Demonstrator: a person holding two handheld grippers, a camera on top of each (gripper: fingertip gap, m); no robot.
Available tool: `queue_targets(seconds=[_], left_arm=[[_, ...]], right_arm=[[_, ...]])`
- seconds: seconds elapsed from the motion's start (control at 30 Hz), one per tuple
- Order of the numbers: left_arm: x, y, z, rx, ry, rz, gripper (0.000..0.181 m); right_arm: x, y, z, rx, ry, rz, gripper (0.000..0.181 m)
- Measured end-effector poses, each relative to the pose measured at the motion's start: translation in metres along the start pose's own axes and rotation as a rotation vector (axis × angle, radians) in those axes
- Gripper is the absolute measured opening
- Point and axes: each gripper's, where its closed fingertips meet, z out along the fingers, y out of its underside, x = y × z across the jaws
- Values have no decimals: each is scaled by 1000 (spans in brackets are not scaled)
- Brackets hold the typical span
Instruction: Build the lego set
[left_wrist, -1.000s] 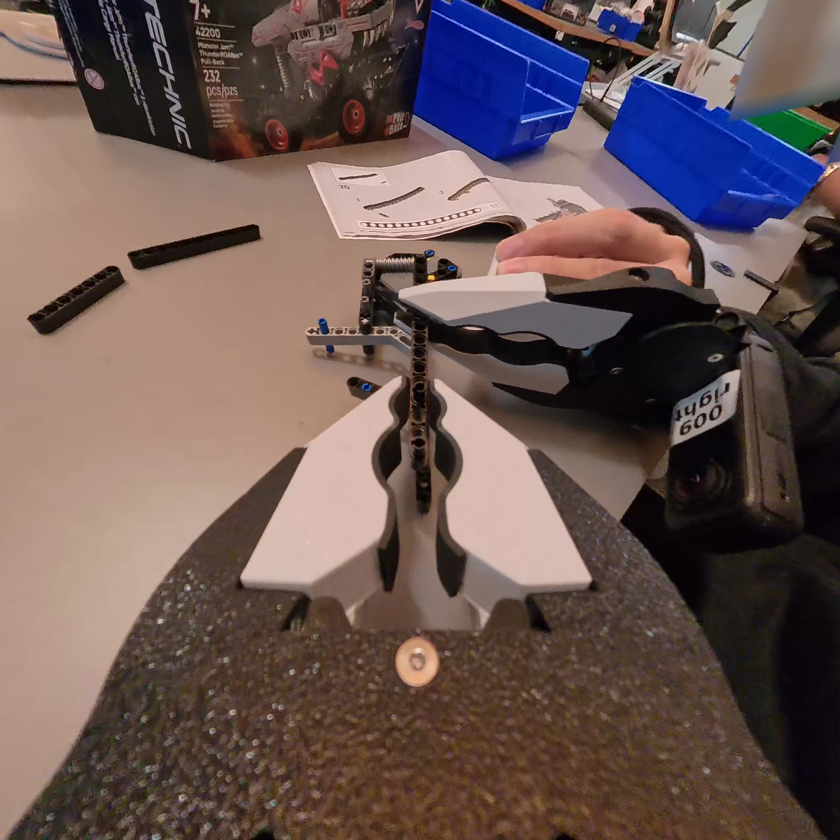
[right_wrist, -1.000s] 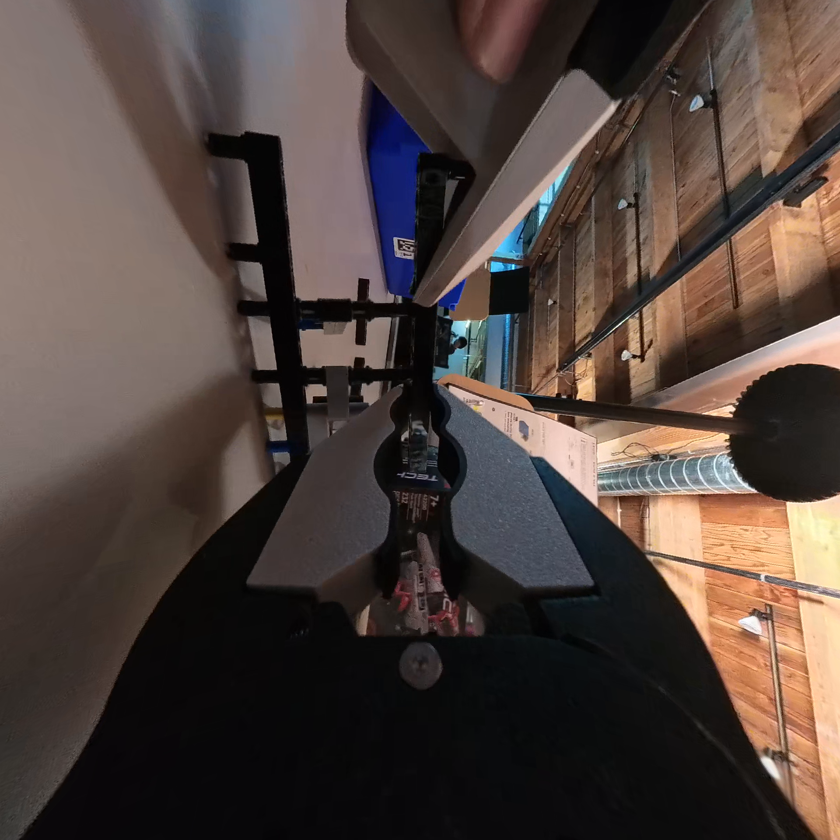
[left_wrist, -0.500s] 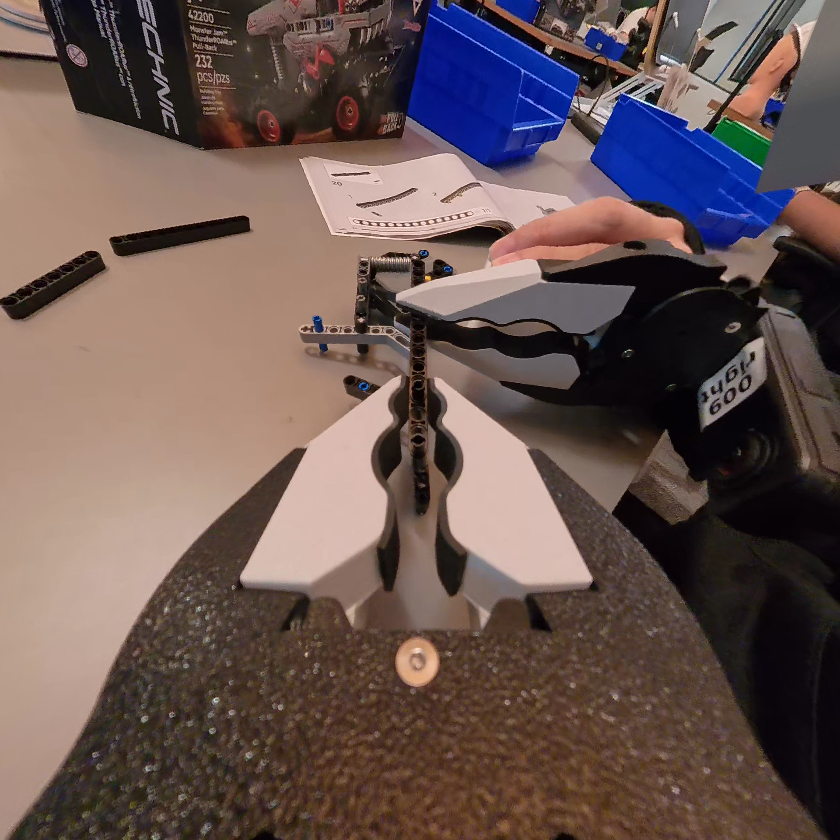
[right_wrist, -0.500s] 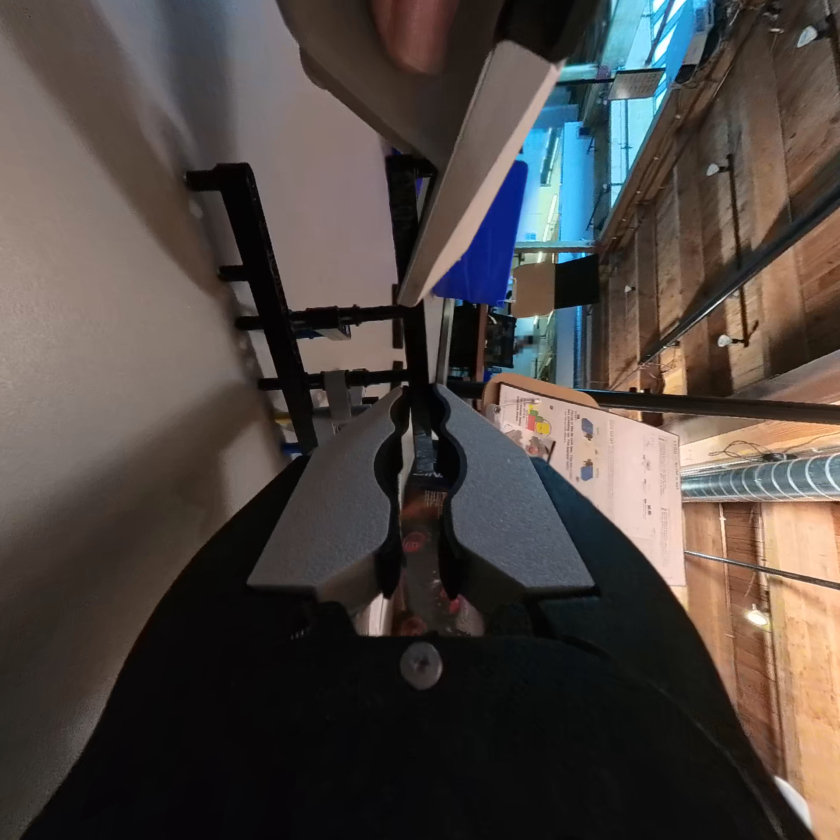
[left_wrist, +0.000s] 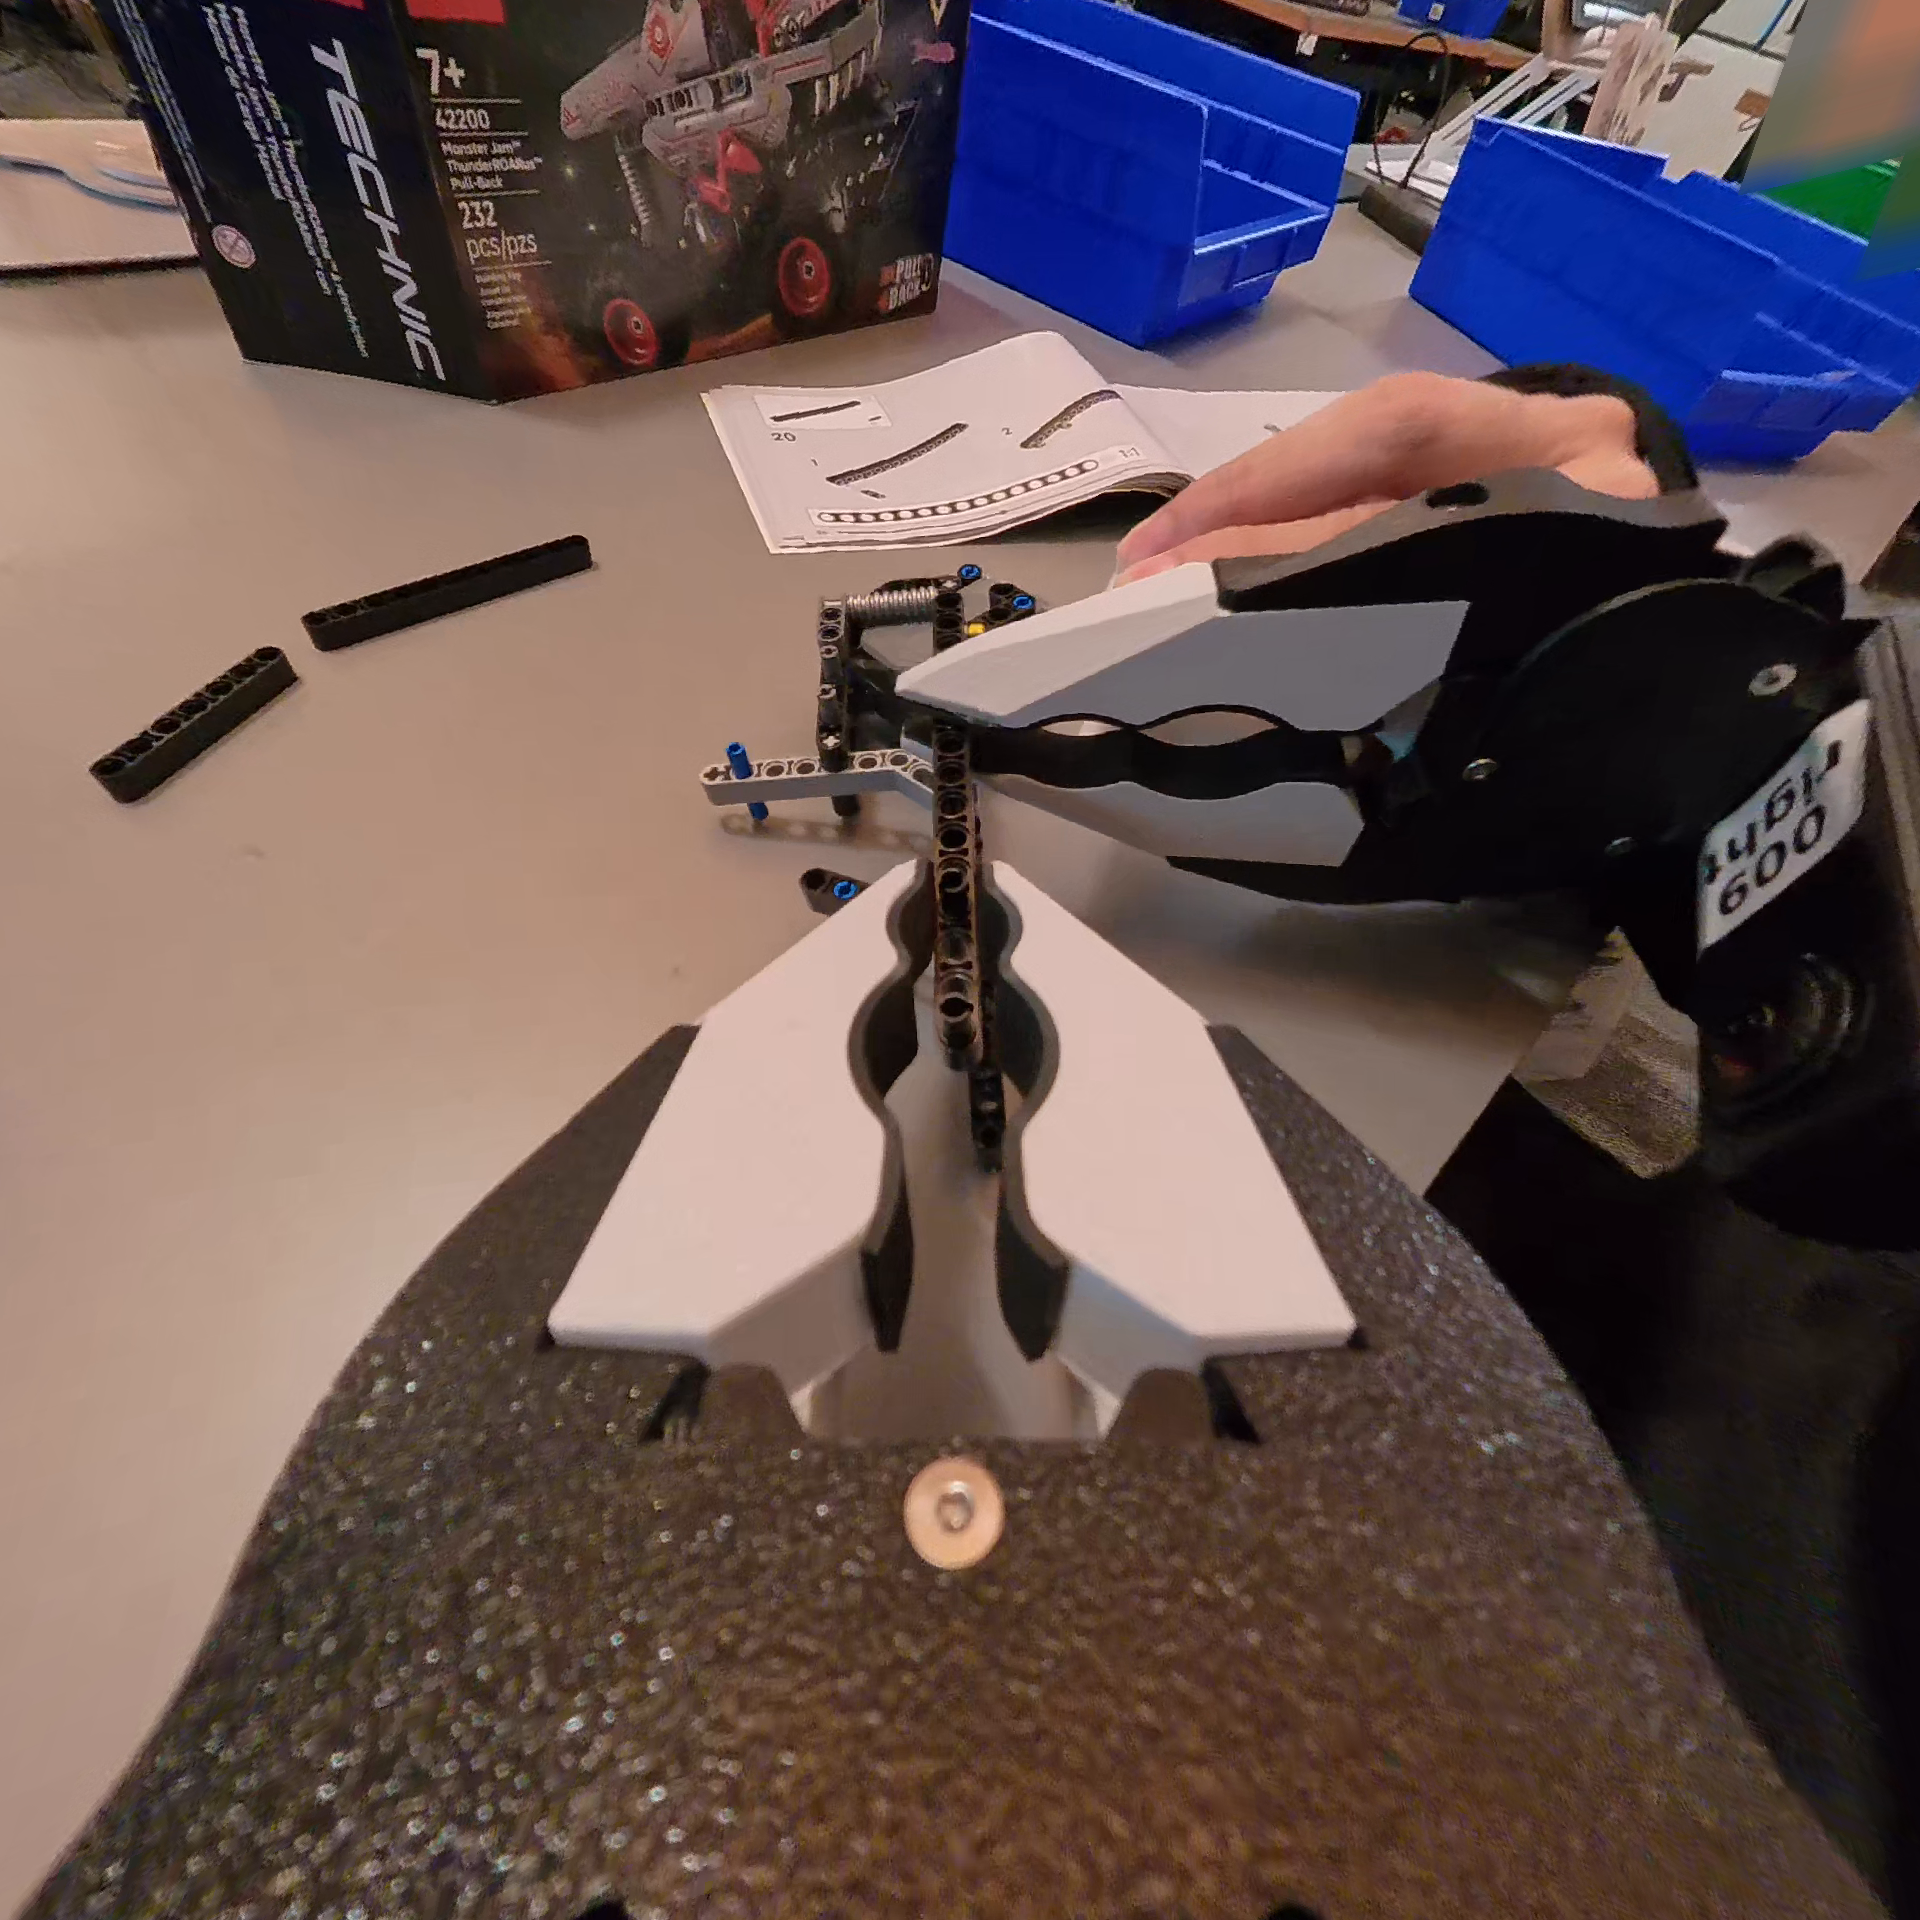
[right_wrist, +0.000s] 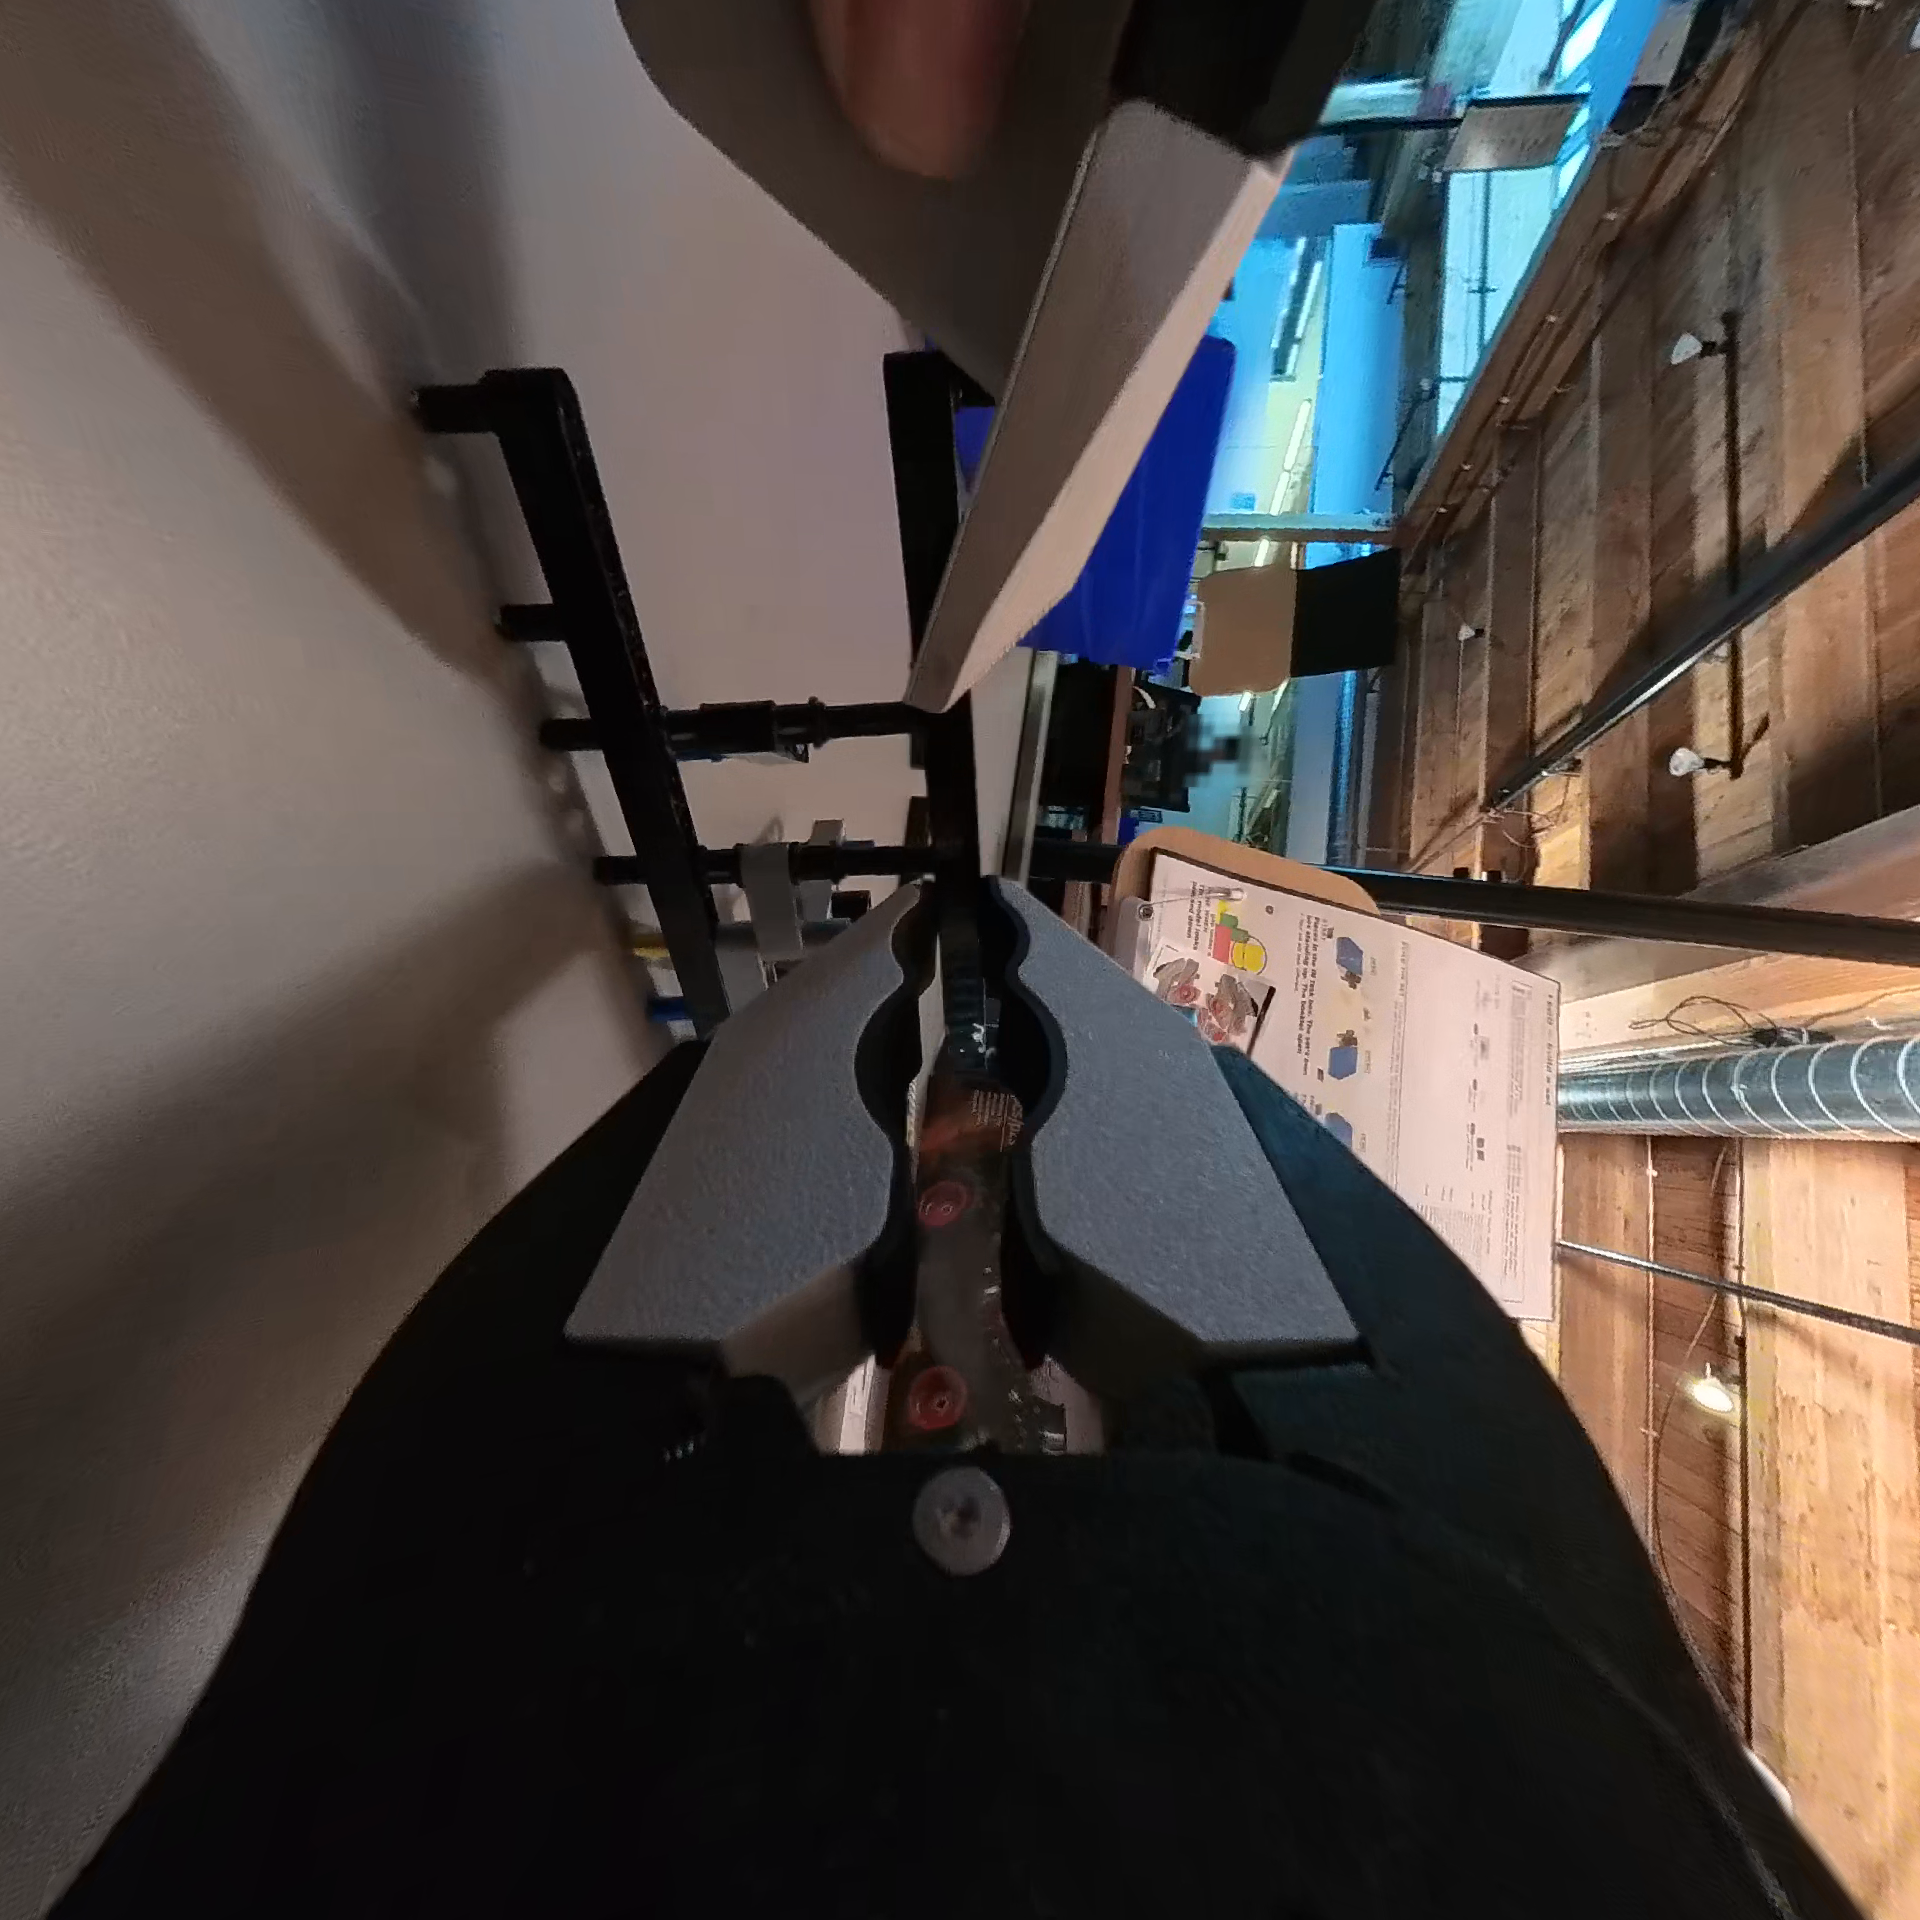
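Note:
My left gripper (left_wrist: 951, 883) is shut on one end of a long black holed beam (left_wrist: 954, 831) that points away towards the lego assembly (left_wrist: 862, 686). The assembly is a black frame with a spring, a grey beam and a blue pin, low over the grey table (left_wrist: 416, 1039). My right gripper (left_wrist: 906, 719) comes in from the right, turned on its side, and is shut on the assembly where the beam meets it. In the right wrist view the right gripper (right_wrist: 956, 904) pinches a black bar, with the assembly's frame (right_wrist: 613, 675) to the left. The left gripper's grey finger (right_wrist: 1091, 416) is above.
Two loose black beams (left_wrist: 447, 592) (left_wrist: 192, 722) lie on the table to the left. A small black and blue pin piece (left_wrist: 831, 885) lies near my left fingertips. The open instruction booklet (left_wrist: 935, 457), the set's box (left_wrist: 582, 177) and two blue bins (left_wrist: 1143, 166) (left_wrist: 1662, 281) stand behind. Some 4 cm of space lies between my two pairs of fingers.
Both grippers keep their hold. The right gripper has swung a little, so its background has shifted. The left view has drawn slightly nearer to the assembly.

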Motion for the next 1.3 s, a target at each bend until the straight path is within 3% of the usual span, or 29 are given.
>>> queue_targets(seconds=[0.27, 0.8, 1.13, 1.3], left_arm=[[13, 0, 2, -2, -27, 66, 7], [8, 0, 1, 23, -138, 170, 7], [14, 0, 2, 27, -75, 138, 6], [11, -1, 1, 30, -93, 132, 6]], right_arm=[[-5, 3, -11, -11, -155, 4, 5], [-1, 2, -5, -21, -38, -17, 4], [-7, -1, -18, 157, -333, 153, 9], [-8, -2, -16, 178, -313, 129, 14]])
